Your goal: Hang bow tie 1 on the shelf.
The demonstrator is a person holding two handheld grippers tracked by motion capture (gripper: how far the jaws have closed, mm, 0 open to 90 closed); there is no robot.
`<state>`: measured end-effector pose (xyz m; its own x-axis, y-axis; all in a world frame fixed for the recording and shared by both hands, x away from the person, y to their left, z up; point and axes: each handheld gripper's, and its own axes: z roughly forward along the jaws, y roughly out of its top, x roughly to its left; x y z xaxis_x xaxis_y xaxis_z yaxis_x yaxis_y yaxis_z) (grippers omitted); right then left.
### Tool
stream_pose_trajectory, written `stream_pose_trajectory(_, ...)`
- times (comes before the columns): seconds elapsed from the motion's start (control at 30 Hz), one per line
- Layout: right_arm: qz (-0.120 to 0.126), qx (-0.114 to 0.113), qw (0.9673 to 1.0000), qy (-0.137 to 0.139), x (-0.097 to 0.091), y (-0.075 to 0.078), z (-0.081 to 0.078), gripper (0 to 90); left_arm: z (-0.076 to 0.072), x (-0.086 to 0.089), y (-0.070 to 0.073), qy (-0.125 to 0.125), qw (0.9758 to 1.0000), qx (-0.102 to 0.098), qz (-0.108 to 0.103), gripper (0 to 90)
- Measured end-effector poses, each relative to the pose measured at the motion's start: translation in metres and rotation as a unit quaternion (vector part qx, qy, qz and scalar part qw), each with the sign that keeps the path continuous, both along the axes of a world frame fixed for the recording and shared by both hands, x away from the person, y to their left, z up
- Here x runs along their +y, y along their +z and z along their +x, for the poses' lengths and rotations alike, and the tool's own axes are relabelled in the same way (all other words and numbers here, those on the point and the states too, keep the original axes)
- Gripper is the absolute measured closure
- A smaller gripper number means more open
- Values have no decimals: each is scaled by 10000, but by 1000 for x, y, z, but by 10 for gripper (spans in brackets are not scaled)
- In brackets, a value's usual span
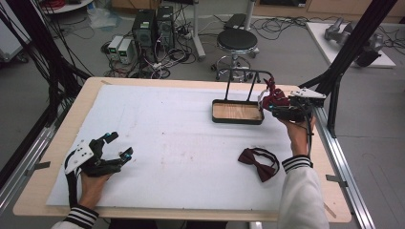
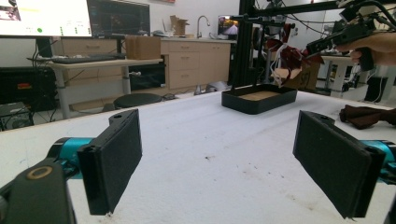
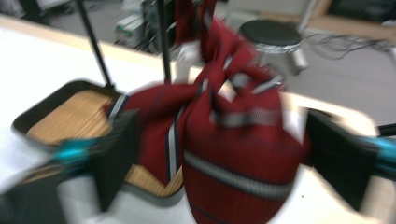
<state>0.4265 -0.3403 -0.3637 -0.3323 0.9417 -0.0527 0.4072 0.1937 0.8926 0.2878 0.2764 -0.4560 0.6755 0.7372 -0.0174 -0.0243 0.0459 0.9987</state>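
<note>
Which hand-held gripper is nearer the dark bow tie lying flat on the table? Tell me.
Right. The right hand-held gripper is up beside the tray, just beyond the bow tie, clamped on a striped red tie. The left hand-held gripper sits open across the table at its near left corner.

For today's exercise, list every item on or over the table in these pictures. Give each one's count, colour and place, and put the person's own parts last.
Table: one, light wood with a white mat over it, centre.
Tray: one, black with a wooden floor and a black wire rack rising from its far edge, far right of the mat.
Striped bow tie: one, red with grey stripes, above the tray's right end, between the right tongs' jaws.
Plain bow tie: one, dark maroon, flat on the mat, near right.
Left tongs: one, black with teal joints, near left, jaws wide apart, nothing between them.
Right tongs: one, black, far right.
Hands: two, striped cuffs.
</note>
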Motion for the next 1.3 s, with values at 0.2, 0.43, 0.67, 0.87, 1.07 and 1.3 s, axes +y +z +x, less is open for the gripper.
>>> stream_pose_trajectory(0.2,319,-608,9974,198,3,12,-21,6,0,0,0,-2,10000,11,-14,159)
stream_pose_trajectory(0.43,386,-861,9948,381,3,24,-44,6,0,1,0,1,10000,6,-36,160)
stream_pose_trajectory(0.67,438,-993,9930,459,7,29,-61,6,0,2,0,10,9999,1,-111,159)
stream_pose_trajectory(0.87,572,-1188,9891,656,14,27,-79,6,0,2,0,38,9999,-6,-145,159)
stream_pose_trajectory(1.07,534,-1295,9862,883,24,21,-100,6,0,3,0,52,9999,9,-148,159)
stream_pose_trajectory(1.3,561,-1494,9813,1076,33,13,-125,6,0,3,0,59,9999,10,-149,160)
